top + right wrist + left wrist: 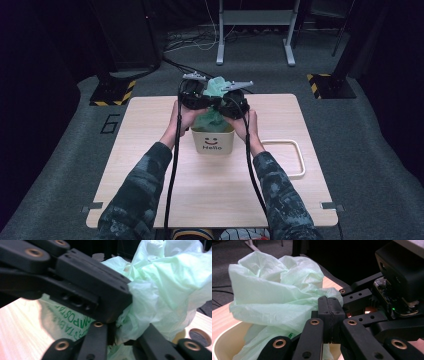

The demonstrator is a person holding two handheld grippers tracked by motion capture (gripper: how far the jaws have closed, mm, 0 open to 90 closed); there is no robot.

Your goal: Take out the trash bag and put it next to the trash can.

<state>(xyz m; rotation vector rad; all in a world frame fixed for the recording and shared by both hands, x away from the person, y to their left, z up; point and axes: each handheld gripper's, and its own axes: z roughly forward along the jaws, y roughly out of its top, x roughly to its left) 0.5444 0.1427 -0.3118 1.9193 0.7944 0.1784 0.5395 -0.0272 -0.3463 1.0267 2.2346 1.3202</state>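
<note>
The square, pale wooden bench [150,165] carries one cream plastic bin [213,141] printed with a smiley face and "Hello", and one white rounded-rectangle loop [290,155] lying flat to the bin's right. One thin, crinkled, translucent pale green plastic bag [214,100] stands bunched up out of the bin's open top, with green print on its lower part showing in the right gripper view. Two black grippers meet over the bin at the bag's upper part. The left gripper [329,315] has its jaws pressed together, pinching a fold of the bag film. The right gripper [113,331] is likewise clenched, bag film caught at its tips, just beside the left one.
</note>
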